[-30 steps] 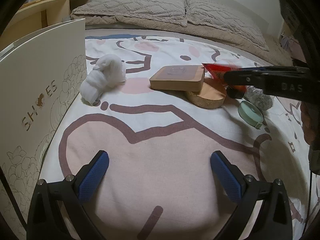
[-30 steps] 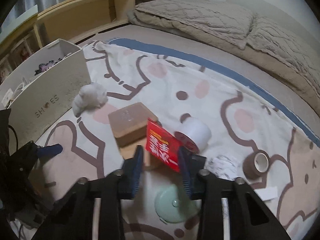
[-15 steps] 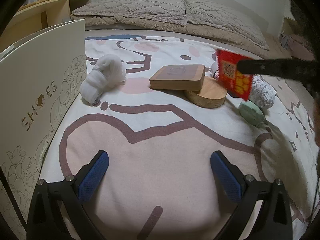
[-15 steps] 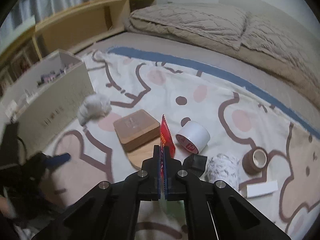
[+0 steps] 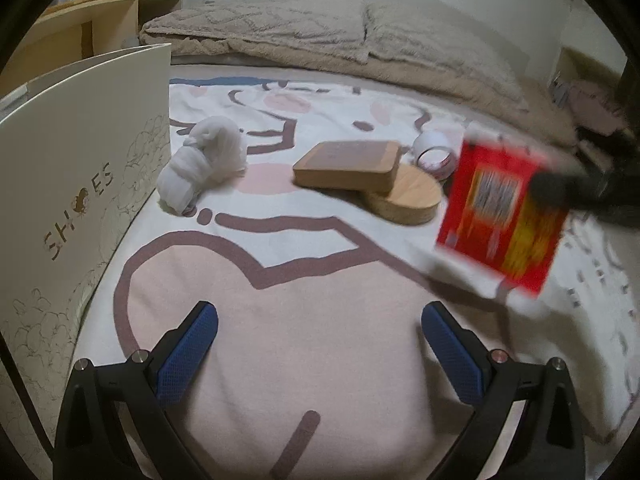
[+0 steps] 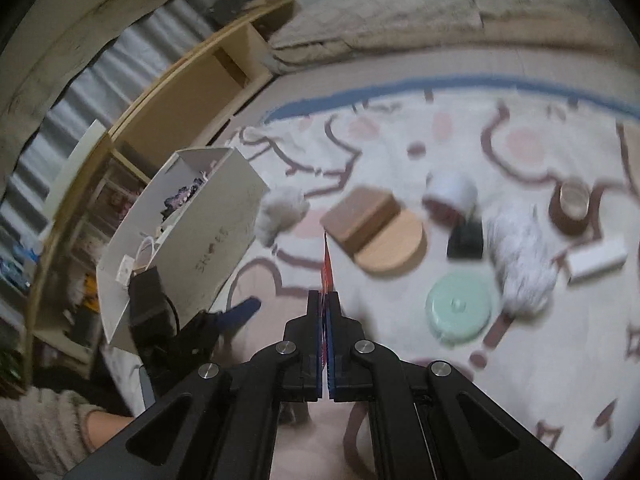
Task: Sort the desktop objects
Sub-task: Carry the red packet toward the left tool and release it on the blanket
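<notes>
Red packet (image 5: 500, 216): held in the air above the bed, clear of the patterned blanket (image 5: 312, 360); its printed face is blurred in the left wrist view, and it shows edge-on (image 6: 327, 268) in the right wrist view. Right gripper (image 6: 327, 300): fingers clamped together on the packet's lower edge. Left gripper (image 5: 318, 352): fingers well apart, nothing between them, low over the blanket's pink area.

Shoe box (image 5: 80, 208): stands at the left edge of the blanket, marked "SHOES"; the right wrist view shows it open (image 6: 224, 232) with small items inside, too blurred to identify.

On the blanket: a white cloth bundle (image 5: 204, 168) near the box; a square wooden block (image 5: 348, 164) resting partly on a round wooden disc (image 5: 408, 198); a white tape roll (image 5: 434, 152) just behind them. The right wrist view further shows a small black object (image 6: 466, 236), a grey-white fuzzy item (image 6: 520, 252), a mint-green round case (image 6: 458, 308), a brown tape roll (image 6: 572, 208) and a small white box (image 6: 596, 260), all lying apart from the packet.

Beige pillows (image 5: 320, 28) lie at the head of the bed. A wooden shelf unit (image 6: 188, 100) stands beside the bed.
</notes>
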Demonstrator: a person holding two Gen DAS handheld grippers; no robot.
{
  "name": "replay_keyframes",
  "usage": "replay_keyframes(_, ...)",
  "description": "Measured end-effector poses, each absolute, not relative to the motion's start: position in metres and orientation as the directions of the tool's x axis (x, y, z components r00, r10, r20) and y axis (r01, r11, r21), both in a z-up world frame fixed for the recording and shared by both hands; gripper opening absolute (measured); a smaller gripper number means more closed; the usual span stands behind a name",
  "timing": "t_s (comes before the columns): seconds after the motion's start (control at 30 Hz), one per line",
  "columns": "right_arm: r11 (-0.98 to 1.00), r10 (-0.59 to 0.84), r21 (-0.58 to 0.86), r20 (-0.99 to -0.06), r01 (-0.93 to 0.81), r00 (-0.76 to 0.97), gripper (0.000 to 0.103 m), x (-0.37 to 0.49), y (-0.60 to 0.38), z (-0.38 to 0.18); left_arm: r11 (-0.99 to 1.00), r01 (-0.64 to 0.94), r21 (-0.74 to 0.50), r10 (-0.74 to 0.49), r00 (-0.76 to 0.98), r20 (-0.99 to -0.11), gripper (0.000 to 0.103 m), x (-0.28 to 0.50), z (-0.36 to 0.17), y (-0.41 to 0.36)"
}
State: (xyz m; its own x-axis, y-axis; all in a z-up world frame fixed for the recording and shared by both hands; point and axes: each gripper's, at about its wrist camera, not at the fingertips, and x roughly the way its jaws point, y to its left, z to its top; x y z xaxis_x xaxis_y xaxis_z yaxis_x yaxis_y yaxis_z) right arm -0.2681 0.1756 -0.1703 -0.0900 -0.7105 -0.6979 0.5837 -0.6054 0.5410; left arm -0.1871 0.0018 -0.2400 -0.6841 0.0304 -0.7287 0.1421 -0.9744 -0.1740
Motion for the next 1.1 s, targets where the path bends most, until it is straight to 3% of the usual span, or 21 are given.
replay_keyframes(0.13,-0.636,-0.679,0.558,-0.733,0.533,-0.044,0.002,-0.27,0.177,-0.194,-0.967,0.064,-0.248,0.129,-0.714,-0.688,0.102,-0.184,-0.234,-0.006)
replay_keyframes(0.33,-0.691,-0.591,0.464,-0.804,0.555,-0.063,0.002,-0.276,0.17,-0.21,-0.969,-0.012,-0.246,0.182,-0.706,-0.684,0.102,-0.179,-0.232,0.0)
replay_keyframes(0.53,-0.661,-0.581,0.468,-0.814,0.587,-0.005,0.002,-0.274,0.147,-0.219,-0.974,-0.049,-0.221,0.19,-0.705,-0.683,0.102,-0.171,-0.23,0.0)
replay_keyframes(0.73,-0.645,-0.555,0.475,-0.83,0.598,0.06,0.002,-0.264,0.128,-0.223,-0.962,-0.027,-0.271,0.216,-0.683,-0.698,0.102,-0.173,-0.235,-0.004)
replay_keyframes(0.97,-0.67,-0.563,0.462,-0.826,0.58,0.008,0.004,-0.276,0.144,-0.209,-0.965,-0.04,-0.259,0.217,-0.678,-0.703,0.102,-0.164,-0.233,0.017)
replay_keyframes(1.03,-0.673,-0.575,0.485,-0.818,0.558,0.017,0.02,-0.28,0.15,-0.21,-0.966,-0.044,-0.253,0.216,-0.677,-0.704,0.102,-0.165,-0.233,0.02)
replay_keyframes(1.07,-0.676,-0.576,0.49,-0.817,0.551,0.02,0.048,-0.281,0.151,-0.211,-0.966,-0.045,-0.253,0.216,-0.677,-0.704,0.102,-0.166,-0.233,0.021)
replay_keyframes(1.1,-0.673,-0.58,0.499,-0.814,0.546,0.028,0.069,-0.281,0.151,-0.212,-0.966,-0.046,-0.253,0.216,-0.677,-0.704,0.102,-0.166,-0.233,0.021)
